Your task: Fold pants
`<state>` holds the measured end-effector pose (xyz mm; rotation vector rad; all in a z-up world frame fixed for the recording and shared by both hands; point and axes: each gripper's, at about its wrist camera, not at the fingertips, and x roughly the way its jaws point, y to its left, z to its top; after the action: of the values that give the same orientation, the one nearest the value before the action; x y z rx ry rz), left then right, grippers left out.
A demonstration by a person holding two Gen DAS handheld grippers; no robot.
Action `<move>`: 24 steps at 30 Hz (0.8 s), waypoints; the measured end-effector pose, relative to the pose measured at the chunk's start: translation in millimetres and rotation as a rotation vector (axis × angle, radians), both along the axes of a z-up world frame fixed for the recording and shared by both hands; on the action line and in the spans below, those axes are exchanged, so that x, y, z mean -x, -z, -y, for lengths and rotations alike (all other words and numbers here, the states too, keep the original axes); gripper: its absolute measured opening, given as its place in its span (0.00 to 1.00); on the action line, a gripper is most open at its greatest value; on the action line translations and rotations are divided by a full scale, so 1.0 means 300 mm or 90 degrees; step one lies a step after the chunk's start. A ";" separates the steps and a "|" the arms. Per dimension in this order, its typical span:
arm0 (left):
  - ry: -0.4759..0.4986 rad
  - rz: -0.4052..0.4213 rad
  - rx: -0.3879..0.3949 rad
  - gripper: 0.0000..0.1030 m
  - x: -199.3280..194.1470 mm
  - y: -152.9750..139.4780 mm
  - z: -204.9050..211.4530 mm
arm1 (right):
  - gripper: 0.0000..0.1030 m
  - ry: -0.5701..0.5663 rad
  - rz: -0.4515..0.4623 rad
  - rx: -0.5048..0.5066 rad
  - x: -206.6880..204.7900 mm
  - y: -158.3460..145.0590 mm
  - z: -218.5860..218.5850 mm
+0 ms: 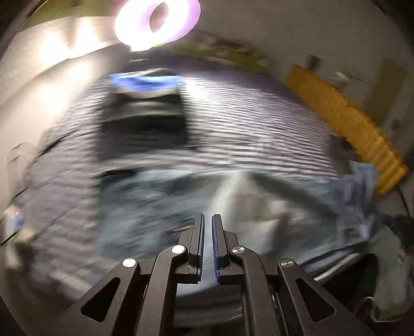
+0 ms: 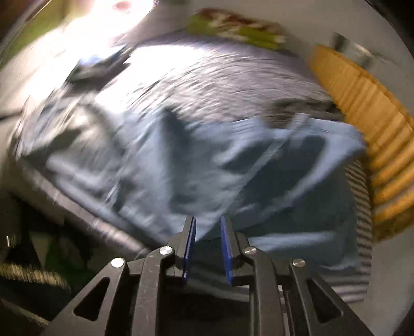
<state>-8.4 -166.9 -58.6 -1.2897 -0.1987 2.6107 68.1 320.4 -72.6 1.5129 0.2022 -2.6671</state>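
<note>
Left gripper [image 1: 207,218]: I see it nearly clenched, nothing between the pads.
Right gripper [image 2: 207,219]: parted a little, empty.
Pants [image 2: 181,160]: light blue, rumpled on the striped bedcover [image 1: 245,116] just past both grippers.
Beyond: blurred folded clothes [image 1: 145,103]; ring light [image 1: 157,23].

The grey striped bed cover [image 1: 245,124] lies bare across its middle, open room for a gripper to pass. A folded stack of blue and dark clothes [image 1: 145,100] blocks the far edge. The ribbed yellow-orange cushion [image 2: 362,108] walls the right edge. Crumpled light-blue denim pants [image 2: 181,160] cover the near edge; blur hides finer obstacles.
</note>
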 end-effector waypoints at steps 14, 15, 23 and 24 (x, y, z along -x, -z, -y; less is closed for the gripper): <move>0.220 0.116 0.051 0.06 0.249 0.347 -0.575 | 0.42 0.296 -0.073 0.072 0.522 0.017 -0.320; 0.218 0.124 0.048 0.06 0.246 0.372 -0.572 | 0.42 0.308 -0.063 0.072 0.571 0.034 -0.330; 0.222 0.138 0.044 0.06 0.266 0.404 -0.575 | 0.32 0.317 0.028 -0.052 0.770 0.203 -0.345; 0.223 0.139 0.049 0.06 0.270 0.405 -0.576 | 0.26 0.313 0.021 -0.040 0.760 0.198 -0.361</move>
<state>-89.4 5.9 -180.0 -1.4828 0.0878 2.2042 -159.9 428.9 -132.0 1.8272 -0.1065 -3.0168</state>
